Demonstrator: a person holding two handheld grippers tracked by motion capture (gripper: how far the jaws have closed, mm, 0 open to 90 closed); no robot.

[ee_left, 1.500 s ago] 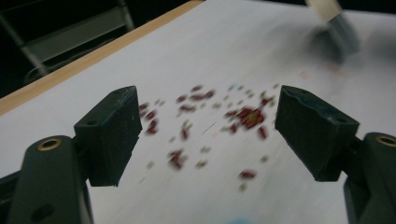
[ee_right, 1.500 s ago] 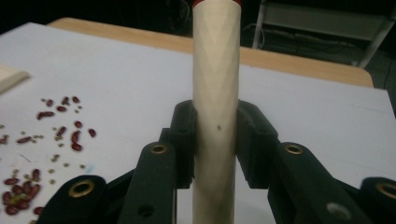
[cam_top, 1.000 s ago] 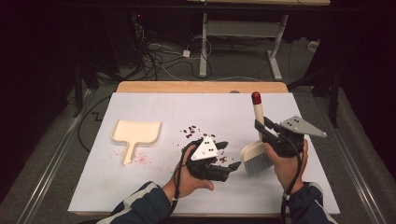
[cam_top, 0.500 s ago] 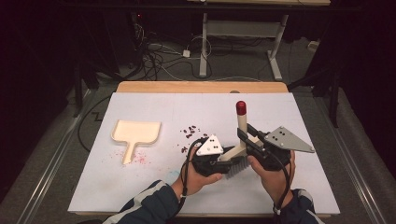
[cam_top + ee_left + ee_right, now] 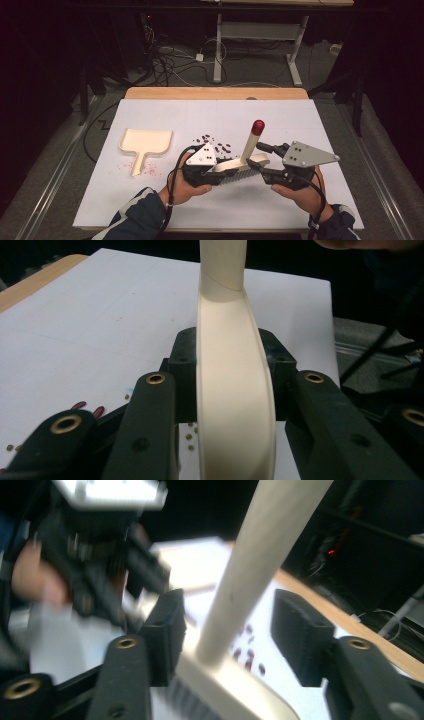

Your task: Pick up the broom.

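A cream hand brush (image 5: 240, 167) with a red-tipped handle (image 5: 258, 126) is held just above the white table sheet (image 5: 300, 120), bristles down. My left gripper (image 5: 215, 172) is shut on the left end of the brush back (image 5: 235, 390); its jaws press both sides in the left gripper view. My right gripper (image 5: 262, 161) is at the other end, open, its jaws standing either side of the slanted handle (image 5: 255, 565) with a gap at the right pad (image 5: 300, 640). Small dark red bits (image 5: 215, 142) lie scattered just behind the brush.
A cream dustpan (image 5: 146, 142) lies flat at the left of the sheet, handle toward me, with faint red specks (image 5: 147, 170) beside it. The wooden table edge (image 5: 215, 93) runs along the back. Beyond it are cables and desk legs on the floor.
The right gripper carried the brush left from the right side of the sheet to the middle. The left gripper has closed on the brush back, and the right jaws have opened.
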